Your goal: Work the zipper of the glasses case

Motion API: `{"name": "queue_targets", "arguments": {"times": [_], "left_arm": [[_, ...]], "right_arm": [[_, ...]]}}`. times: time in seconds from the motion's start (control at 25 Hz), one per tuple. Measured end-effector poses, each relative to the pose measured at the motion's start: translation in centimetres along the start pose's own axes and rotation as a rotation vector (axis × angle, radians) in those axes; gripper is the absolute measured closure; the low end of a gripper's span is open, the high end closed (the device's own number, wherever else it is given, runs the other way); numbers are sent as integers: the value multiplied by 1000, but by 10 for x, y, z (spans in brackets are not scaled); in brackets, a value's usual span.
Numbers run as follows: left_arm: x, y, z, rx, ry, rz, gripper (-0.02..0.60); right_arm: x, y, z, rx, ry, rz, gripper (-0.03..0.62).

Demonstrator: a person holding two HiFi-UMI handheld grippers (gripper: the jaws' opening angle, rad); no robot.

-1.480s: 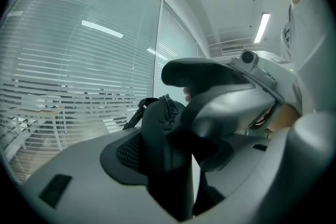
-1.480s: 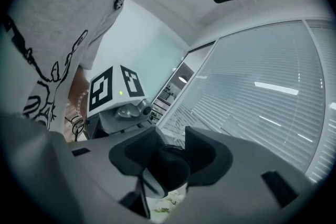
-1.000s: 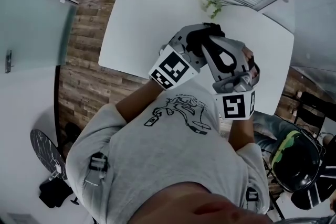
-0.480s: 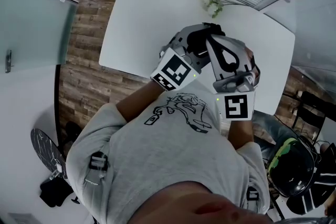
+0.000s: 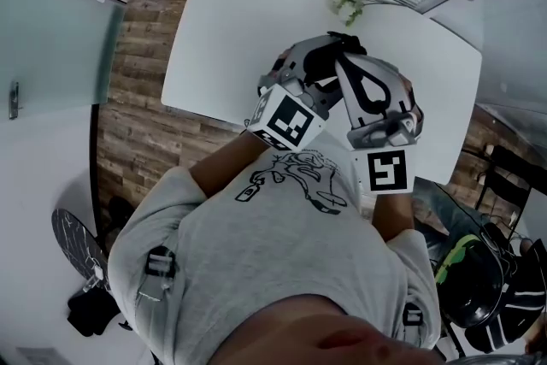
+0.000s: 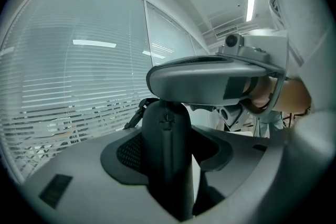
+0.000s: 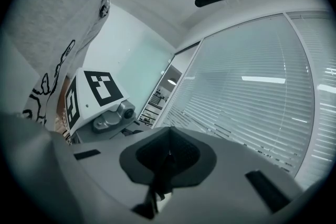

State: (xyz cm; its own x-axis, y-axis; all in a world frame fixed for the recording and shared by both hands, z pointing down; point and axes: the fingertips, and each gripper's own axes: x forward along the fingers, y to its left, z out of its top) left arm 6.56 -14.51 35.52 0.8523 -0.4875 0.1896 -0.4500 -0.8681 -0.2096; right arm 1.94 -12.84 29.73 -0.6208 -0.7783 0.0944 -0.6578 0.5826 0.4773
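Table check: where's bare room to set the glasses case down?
Bare: the table's left half, from its left edge to the left gripper, and its right end past the right gripper. Crowded: the middle, where the left gripper clamps the glasses case and the right gripper pinches its zipper pull; flowers sit at the far edge.

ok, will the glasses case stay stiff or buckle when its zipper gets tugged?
Likely stiff: the glasses case shows a smooth rounded shell clamped in the left gripper. The zipper pull in the right gripper's shut jaws looks thin and limp, so may slip.
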Motion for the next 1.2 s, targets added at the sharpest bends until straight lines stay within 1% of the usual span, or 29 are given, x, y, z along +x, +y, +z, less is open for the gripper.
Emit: {"name": "queue_targets", "arguments": {"times": [0.36,0.64,0.84,0.96,1.2], "left_arm": [[1,0,1,20,-13,2,332],[-1,-2,2,24,-25,0,333],[-2,-4,5,27,-34,-8,332],[-3,-5,7,32,-45,-11,333],[-7,-9,9,23,-63,-25,333]], "right_arm": [[-3,-9,0,38,-20,-48,588],[-5,-16,-4,55,-6,-70,589],[-7,-20,-5,92,-4,-78,589],[-8,-23,-3,127,-23,-79,588],[-11,-32,0,249,-78,-84,588]]}}
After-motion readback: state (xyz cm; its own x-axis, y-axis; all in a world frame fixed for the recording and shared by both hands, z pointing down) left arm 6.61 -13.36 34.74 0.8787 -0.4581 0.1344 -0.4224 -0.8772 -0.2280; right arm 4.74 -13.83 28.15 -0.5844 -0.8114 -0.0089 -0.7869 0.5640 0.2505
